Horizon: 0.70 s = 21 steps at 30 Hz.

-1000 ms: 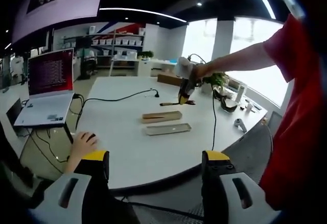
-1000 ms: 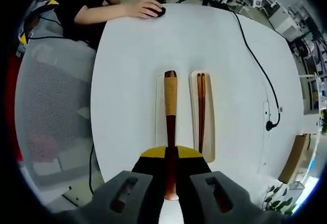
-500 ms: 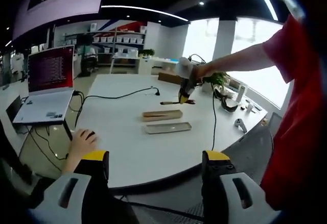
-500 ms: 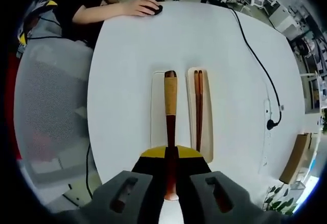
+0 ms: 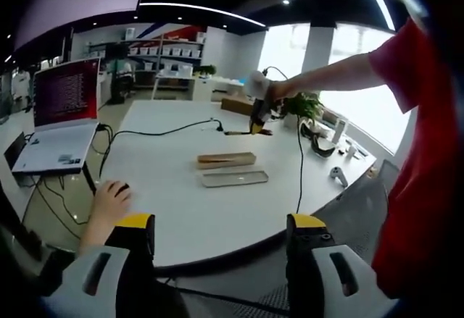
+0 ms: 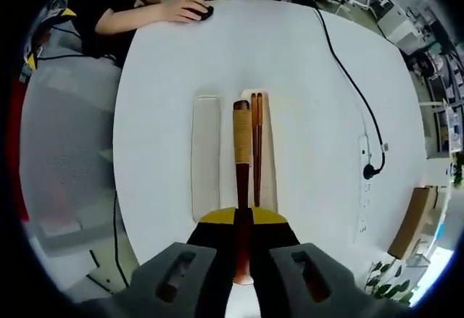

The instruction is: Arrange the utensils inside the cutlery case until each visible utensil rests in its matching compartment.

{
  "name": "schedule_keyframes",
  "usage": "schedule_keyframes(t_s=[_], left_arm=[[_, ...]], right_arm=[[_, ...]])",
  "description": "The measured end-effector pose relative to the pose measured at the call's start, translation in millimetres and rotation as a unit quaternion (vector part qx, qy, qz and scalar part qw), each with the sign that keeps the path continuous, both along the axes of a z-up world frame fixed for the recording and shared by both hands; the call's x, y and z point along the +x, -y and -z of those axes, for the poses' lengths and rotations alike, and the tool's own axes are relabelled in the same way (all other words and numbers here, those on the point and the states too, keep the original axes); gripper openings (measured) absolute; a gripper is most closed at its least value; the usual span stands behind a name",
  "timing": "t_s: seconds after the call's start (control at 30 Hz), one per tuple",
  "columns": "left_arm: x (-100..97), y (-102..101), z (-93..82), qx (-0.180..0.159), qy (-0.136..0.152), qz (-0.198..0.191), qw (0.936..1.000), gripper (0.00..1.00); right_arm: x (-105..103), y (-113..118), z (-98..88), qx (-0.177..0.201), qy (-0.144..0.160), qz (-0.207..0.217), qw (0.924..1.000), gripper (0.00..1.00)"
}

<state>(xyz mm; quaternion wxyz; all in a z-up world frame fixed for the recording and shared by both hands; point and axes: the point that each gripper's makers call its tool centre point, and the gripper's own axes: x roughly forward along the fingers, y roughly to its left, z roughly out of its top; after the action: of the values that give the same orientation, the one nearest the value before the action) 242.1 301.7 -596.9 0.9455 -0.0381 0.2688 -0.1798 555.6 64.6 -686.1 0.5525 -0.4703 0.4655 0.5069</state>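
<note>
Since a second ago the right gripper [image 6: 243, 249] has carried its utensil sideways, from above the left tray to above the right one. On the round white table [image 6: 290, 79] lie two pale oblong trays side by side: the left half of the cutlery case [image 6: 206, 157] is bare, while the right half [image 6: 268, 151] holds a pair of dark brown chopsticks [image 6: 257, 148]. That leaves the long brown wooden utensil with a tan cork-like wrap [image 6: 241, 144], clamped in the right jaws high over the case, not yet laid down. The left gripper [image 5: 217, 253] hangs well back from the table, jaws spread wide around nothing.
</note>
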Motion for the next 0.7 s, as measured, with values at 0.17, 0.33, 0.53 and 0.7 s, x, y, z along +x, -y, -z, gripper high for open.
schedule_keyframes(t_s=[0.17, 0.33, 0.53, 0.7], left_arm=[[2.1, 2, 1.3, 0.0, -0.004, 0.003, 1.0, 0.76], [0.7, 1, 2.7, -0.004, -0.007, 0.0, 1.0, 0.76], [-0.4, 3, 6.5, -0.005, -0.011, 0.0, 0.9999, 0.76], [-0.8, 3, 9.1, -0.007, -0.015, -0.002, 0.9999, 0.76]], right_arm=[[8, -8, 6.1, -0.001, -0.003, 0.0, 1.0, 0.01], [14, -13, 0.4, -0.009, -0.004, -0.008, 0.9999, 0.01], [26, -18, -3.4, -0.005, 0.001, -0.002, 1.0, 0.01], [27, -22, 6.7, -0.002, 0.0, -0.005, 1.0, 0.01]])
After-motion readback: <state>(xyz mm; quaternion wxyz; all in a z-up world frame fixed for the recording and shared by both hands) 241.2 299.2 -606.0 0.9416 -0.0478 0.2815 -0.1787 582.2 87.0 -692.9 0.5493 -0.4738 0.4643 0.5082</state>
